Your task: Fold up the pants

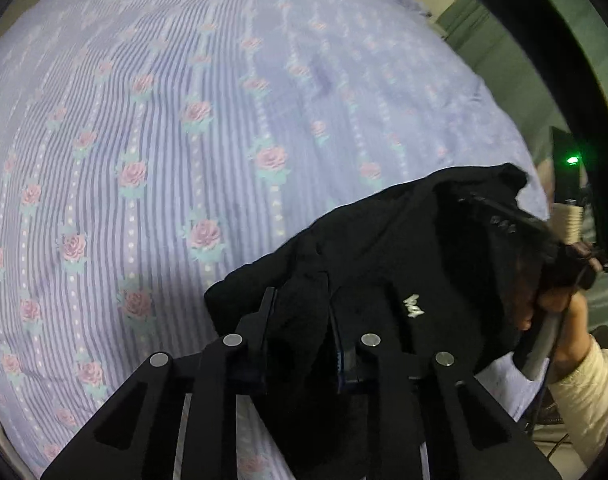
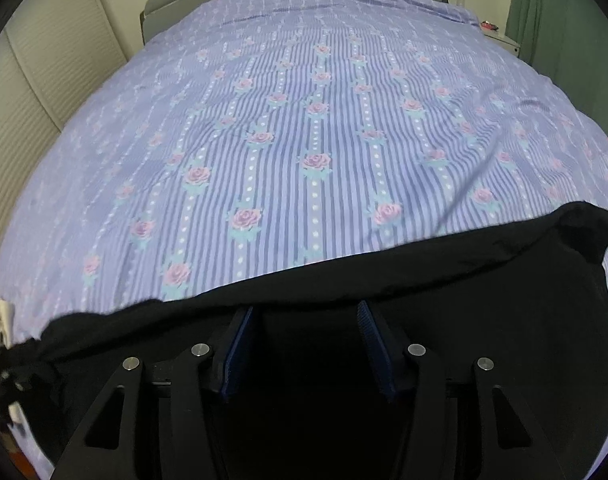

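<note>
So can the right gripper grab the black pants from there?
Probably yes. The right gripper is open with the pants already lying between its fingers, and nothing blocks them.

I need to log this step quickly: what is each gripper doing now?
Left gripper: shut on the pants.
Right gripper: jaws apart, pants between them; whether it grips cannot be told.
</note>
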Demonstrator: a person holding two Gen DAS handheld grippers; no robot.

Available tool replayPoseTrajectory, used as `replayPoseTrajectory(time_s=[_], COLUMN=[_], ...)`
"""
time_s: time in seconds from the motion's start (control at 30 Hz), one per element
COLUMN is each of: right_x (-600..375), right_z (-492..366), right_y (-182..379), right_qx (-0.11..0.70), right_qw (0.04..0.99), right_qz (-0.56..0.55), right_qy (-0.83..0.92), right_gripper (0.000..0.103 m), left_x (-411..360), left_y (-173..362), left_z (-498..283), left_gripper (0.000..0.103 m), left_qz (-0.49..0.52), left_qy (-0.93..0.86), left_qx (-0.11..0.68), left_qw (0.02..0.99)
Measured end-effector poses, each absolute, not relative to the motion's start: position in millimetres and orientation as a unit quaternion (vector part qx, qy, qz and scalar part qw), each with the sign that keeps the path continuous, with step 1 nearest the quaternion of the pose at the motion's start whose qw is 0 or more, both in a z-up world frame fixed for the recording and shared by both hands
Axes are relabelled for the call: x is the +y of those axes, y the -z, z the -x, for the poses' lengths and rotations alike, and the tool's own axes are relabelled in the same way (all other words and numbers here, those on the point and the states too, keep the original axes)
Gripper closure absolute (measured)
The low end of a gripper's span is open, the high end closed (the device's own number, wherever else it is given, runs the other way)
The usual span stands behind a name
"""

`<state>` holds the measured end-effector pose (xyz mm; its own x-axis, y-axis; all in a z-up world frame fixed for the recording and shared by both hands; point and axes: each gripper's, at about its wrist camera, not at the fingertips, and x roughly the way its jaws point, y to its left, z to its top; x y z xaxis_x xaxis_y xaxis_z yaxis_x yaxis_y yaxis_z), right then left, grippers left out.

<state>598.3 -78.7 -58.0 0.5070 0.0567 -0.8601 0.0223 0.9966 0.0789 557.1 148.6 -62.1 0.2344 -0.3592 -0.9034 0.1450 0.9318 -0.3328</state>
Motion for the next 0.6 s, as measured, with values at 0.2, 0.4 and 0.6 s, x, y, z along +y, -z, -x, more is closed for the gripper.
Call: replayPoseTrajectory(time_s=[0.2,0.4,0.6], right_x=[-103,-159,-226], right_z=[-576,-506,-443], right_y=[39,-11,-31], right_qx=[0.474,0.403,0.376], right_qw=[0.878,0.909,0.913], right_qz=[-0.067,-0.099,-0.120], right_qy=[0.002,0.047,0.103], right_gripper=[0.050,0.049,0.049], left_x=[134,95,2], left_y=[42,-21,-43], left_z=[-552,-530,-538], left_gripper=[0.031,0.024,0.024], left_qz=[0.015,-0.068,-0.087], left_qy=[0.104,0.144,0.266], left_qx=[0.581,0.476,0.439], left_qw=[0.807,0.865,0.854])
